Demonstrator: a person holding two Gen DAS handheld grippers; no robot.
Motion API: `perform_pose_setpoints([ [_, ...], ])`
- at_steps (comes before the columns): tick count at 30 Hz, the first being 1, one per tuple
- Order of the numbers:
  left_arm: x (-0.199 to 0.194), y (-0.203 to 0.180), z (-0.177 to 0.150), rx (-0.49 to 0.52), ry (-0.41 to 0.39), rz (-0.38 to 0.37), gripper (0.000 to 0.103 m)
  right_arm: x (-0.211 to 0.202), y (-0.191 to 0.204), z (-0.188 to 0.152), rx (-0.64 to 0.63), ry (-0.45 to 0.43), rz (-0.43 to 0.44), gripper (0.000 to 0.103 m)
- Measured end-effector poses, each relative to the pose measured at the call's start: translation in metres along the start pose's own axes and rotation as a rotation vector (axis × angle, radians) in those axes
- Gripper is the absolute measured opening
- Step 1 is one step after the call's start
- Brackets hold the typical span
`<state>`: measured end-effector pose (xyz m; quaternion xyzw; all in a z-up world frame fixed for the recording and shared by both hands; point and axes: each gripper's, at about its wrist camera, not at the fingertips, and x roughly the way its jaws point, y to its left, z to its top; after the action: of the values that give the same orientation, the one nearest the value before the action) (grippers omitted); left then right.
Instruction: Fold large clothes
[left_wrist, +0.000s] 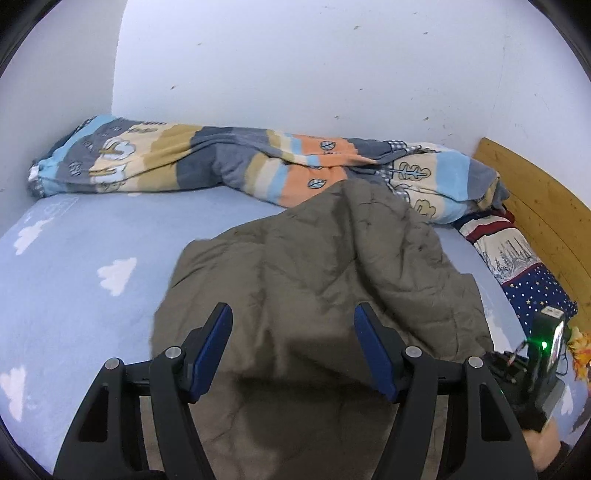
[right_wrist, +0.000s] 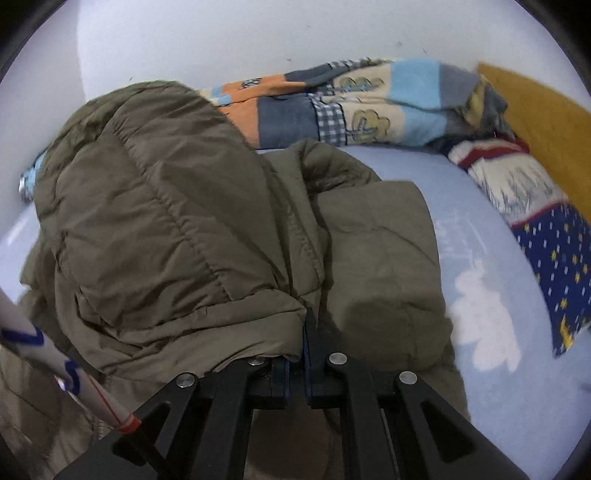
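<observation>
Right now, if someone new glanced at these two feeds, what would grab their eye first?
The bulky olive padded jacket heaped mid-bed, a fold of it pinched in the shut right claw, while the left claw hangs open above the fabric. Next comes the bright striped quilt bunched along the wall behind it. On the right, a star-patterned pillow lies by the wooden headboard, all on a blue cloud-print sheet.

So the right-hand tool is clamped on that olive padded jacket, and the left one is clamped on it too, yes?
Not quite. The left gripper is open above the olive padded jacket, as the left wrist view shows. The right gripper is indeed shut on it.
</observation>
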<state>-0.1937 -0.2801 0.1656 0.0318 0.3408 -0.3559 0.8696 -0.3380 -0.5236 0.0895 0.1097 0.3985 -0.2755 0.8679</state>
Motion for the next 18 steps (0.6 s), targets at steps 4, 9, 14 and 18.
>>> perform_pose_setpoints([
  [4, 0.034, -0.021, -0.001, 0.081, 0.031, -0.042, 0.067, 0.004, -0.004, -0.003, 0.011, 0.005, 0.017, 0.005],
  [9, 0.103, -0.015, -0.028, 0.183, 0.266, 0.129, 0.07, 0.001, -0.007, 0.0, 0.014, 0.011, 0.02, 0.01],
  [14, 0.102, -0.001, -0.029, 0.129, 0.263, 0.095, 0.072, -0.029, -0.002, 0.006, -0.052, -0.004, -0.033, 0.053],
  [18, 0.096, 0.004, -0.03, 0.128, 0.227, 0.083, 0.072, -0.064, 0.003, 0.019, -0.086, -0.052, -0.055, 0.053],
])
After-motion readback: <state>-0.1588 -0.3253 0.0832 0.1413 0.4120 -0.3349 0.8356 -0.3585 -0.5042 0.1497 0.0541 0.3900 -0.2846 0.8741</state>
